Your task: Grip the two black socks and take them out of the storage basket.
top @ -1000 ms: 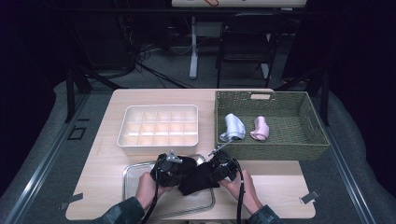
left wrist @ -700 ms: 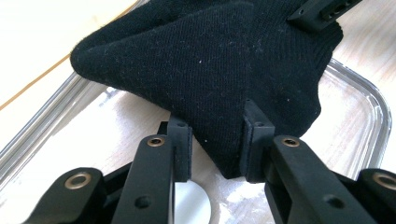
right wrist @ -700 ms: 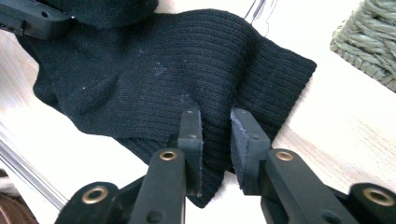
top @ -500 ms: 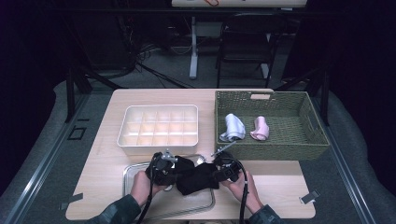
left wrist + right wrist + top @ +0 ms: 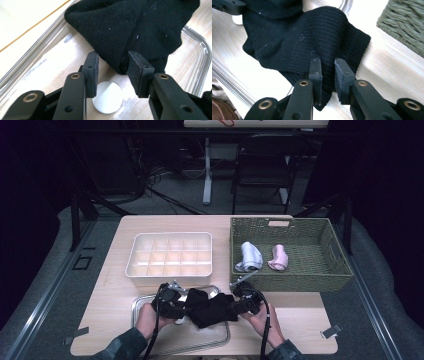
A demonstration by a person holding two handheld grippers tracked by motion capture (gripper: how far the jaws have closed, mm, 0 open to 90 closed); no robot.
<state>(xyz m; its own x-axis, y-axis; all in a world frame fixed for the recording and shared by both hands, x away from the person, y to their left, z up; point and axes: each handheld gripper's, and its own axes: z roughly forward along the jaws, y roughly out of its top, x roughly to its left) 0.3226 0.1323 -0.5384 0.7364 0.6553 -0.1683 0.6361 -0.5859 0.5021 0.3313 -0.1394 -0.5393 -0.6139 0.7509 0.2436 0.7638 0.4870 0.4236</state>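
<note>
Black sock (image 5: 210,307) over the tray (image 5: 150,342) at the table's near edge: right gripper (image 5: 327,65) pinches it, left gripper (image 5: 111,65), just opening, stands slack around a fold, so next regrip or lift.

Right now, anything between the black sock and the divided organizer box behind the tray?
Nothing visible. The black sock lies over the metal tray, pinched by the right gripper; only the tray's far rim and bare tabletop separate it from the empty divided organizer box.

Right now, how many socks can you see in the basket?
2. A pale blue-grey sock lies left of centre in the woven basket; a pink sock lies just right of it. Others may be hidden.
</note>
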